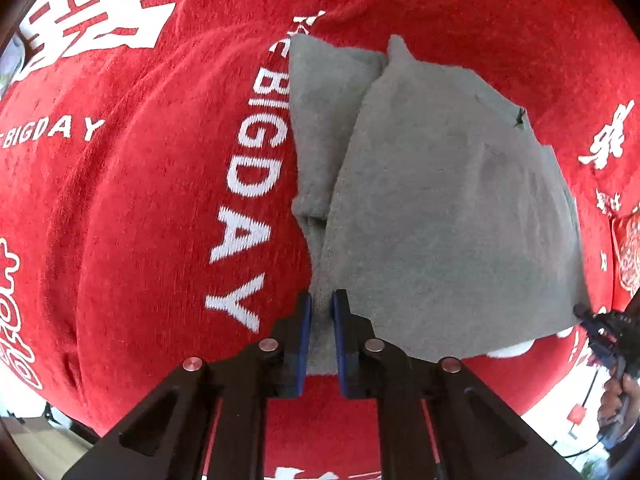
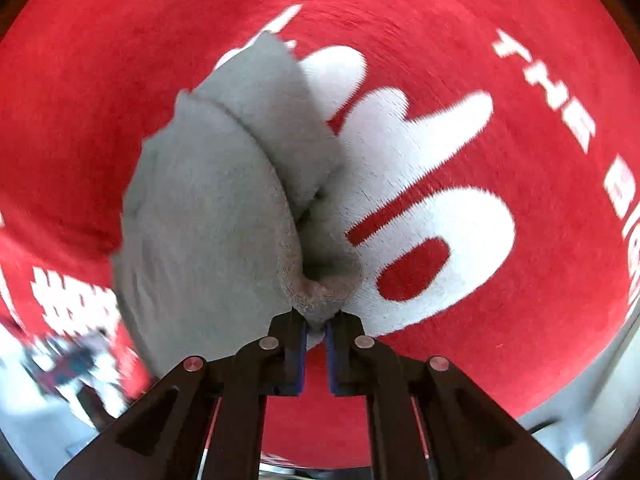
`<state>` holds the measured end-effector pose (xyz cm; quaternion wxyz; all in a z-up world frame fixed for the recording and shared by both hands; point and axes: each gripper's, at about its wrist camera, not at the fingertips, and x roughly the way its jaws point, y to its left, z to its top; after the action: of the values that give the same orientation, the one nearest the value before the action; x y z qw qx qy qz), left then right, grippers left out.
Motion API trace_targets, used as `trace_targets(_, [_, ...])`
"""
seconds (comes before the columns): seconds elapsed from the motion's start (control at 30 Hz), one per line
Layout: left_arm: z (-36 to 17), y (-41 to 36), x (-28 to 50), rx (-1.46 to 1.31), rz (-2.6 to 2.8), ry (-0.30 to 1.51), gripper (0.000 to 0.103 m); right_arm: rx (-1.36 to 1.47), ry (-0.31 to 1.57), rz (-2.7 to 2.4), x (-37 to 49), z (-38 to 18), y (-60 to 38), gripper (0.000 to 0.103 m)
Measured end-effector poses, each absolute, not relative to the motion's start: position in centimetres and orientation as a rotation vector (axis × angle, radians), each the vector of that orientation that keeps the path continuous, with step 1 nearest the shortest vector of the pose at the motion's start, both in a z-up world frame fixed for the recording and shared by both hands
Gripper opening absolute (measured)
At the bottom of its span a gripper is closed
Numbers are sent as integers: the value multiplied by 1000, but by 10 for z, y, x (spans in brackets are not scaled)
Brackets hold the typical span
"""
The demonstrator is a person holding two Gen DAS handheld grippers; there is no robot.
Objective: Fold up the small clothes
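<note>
— While it lay on the red cloth (image 1: 132, 208), where was the grey garment (image 1: 440, 216)?
— It lay near the middle of the red cloth, partly folded. One layer sat on top of another, and a narrower flap (image 1: 320, 112) stuck out along its left side in the left wrist view. A tiny dark thread (image 1: 520, 116) showed near its far edge.
— Who had hold of it?
— Both grippers did. The left gripper (image 1: 321, 300) pointed mostly down, and its blue-padded fingers (image 1: 306, 320) were pinching the near edge of the grey garment. The fabric ran right between the pads.
— And the other one?
— The right gripper (image 2: 316, 322) was pinching a bunched corner of the same grey garment (image 2: 208, 216). The cloth puffed up in a little loop just past the fingers (image 2: 298, 344), so it was squeezed tight there. That view was a bit blurry.
— Could you see one gripper from the other?
— Yes. In the left wrist view the right gripper (image 1: 580, 312) showed at the right side, touching the corner of the grey garment, with a hand (image 1: 616, 396) holding it lower down.
— What was under it all?
— The red cloth (image 2: 520, 320) covered the tabletop. It had big white letters (image 1: 244, 200) that said BIGDAY beside the garment, and more white signs (image 1: 104, 12) farther away. In the right wrist view, fat white shapes (image 2: 420, 200) lay just beside the garment.
</note>
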<state>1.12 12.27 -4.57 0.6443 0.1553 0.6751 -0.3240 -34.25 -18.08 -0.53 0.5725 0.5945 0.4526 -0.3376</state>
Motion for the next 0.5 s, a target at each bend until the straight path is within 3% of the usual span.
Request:
trace_targets(0.23, [-55, 137, 12, 342, -747, 1533, 13, 1346, 1177, -805, -357, -22, -187, 11])
trace_targets(0.5, [-6, 137, 22, 372, -791, 1423, 13, 1335, 1210, -605, -332, 3, -152, 12])
